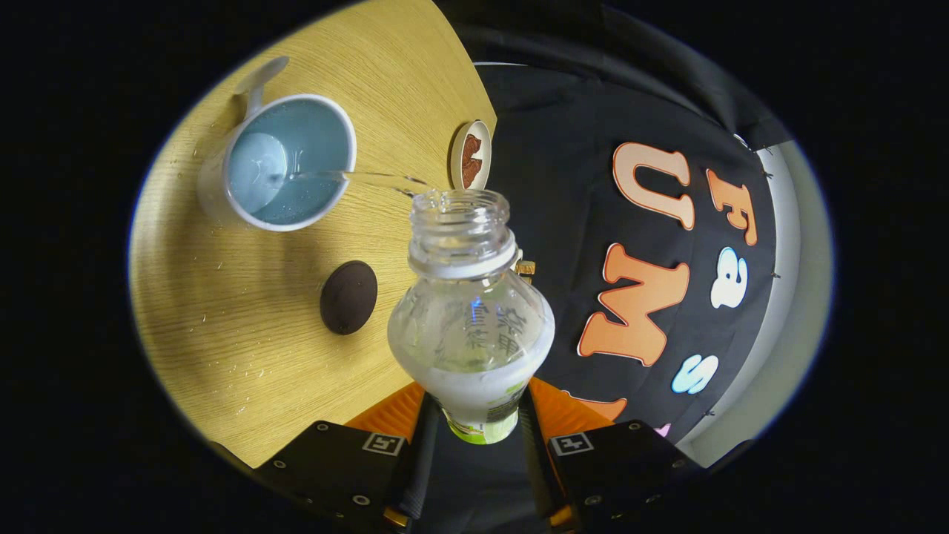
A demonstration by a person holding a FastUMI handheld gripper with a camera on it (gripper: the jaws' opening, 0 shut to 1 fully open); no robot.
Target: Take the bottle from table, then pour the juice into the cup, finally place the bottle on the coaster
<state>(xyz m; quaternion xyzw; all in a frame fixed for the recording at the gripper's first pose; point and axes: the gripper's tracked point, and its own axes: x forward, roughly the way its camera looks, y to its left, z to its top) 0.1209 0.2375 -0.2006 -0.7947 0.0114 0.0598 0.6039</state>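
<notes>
My gripper (478, 404) is shut on a clear plastic bottle (471, 311), both orange fingers (393, 411) pressing its labelled lower body. The bottle is uncapped and tipped over, its open mouth toward the cup. A thin clear stream (371, 176) runs from the mouth into a white cup (285, 163) with a pale blue inside, which holds some liquid. The cup stands on the wooden table (222, 326) beyond the fingers. A dark round coaster (348, 297) lies on the table between the cup and the fingers, beside the bottle.
A small round dish (471, 154) with brown pieces sits at the table's edge just beyond the bottle's mouth. Water droplets speckle the tabletop near the cup and coaster. The booth's black cloth wall (563, 193) stands past the table's edge.
</notes>
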